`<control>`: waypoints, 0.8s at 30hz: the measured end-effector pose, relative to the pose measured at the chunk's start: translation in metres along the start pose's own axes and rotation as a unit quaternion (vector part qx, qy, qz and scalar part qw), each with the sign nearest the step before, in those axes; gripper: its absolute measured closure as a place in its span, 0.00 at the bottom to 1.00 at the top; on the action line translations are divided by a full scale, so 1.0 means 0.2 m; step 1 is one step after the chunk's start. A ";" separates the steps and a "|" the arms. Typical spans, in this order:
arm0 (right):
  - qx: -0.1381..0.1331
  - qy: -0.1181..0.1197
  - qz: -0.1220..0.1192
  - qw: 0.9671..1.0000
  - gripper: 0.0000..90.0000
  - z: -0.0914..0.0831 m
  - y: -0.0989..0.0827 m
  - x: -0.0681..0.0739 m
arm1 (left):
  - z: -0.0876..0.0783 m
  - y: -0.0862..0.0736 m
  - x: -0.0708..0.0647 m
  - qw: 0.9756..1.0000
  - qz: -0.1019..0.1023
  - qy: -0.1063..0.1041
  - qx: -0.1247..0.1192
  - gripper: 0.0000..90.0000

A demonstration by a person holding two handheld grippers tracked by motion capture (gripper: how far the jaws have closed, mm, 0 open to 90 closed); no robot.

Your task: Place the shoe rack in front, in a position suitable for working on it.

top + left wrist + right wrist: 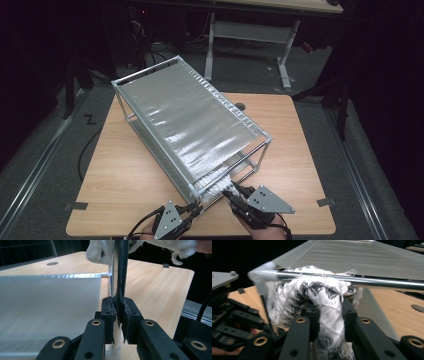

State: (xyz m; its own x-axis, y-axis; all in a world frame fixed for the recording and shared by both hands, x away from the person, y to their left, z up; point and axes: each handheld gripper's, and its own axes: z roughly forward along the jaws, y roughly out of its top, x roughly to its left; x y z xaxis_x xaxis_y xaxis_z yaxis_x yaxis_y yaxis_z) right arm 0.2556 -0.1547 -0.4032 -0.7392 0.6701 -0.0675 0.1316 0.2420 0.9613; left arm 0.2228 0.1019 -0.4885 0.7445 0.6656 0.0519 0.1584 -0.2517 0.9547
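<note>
Black claws at the near end of a metal rack, both clamped.

Lower centre of the high view: left claw [196,207] is pinched together on the rack's upright corner post [115,277]; right claw [329,312] squeezes a white-and-black knitted cloth [322,300] bunched under the rack's chrome rail [352,280]. Beyond, the rack [190,117] with its silvery mesh shelf runs toward the upper left across the wooden desk [295,130].
</note>
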 end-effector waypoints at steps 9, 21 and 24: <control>-0.003 -0.041 0.021 0.999 0.83 -0.01 -0.01 -0.16 | -0.02 -0.01 0.00 1.000 -0.003 0.006 0.001 0.90; -0.009 -0.094 0.059 0.994 0.83 -0.02 -0.02 -0.36 | -0.06 -0.02 0.00 1.000 -0.005 0.014 0.003 0.90; -0.011 -0.110 0.064 0.992 0.83 -0.02 -0.03 -0.41 | -0.07 -0.02 0.00 1.000 -0.005 0.015 0.003 0.90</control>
State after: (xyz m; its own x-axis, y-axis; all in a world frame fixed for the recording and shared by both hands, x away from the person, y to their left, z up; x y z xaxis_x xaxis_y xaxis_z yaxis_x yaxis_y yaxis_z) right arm 0.3131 -0.2144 -0.4025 -0.5550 0.8319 0.0010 0.1988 0.1315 0.9712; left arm 0.2129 0.1123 -0.4880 0.7237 0.6882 0.0510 0.1695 -0.2489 0.9536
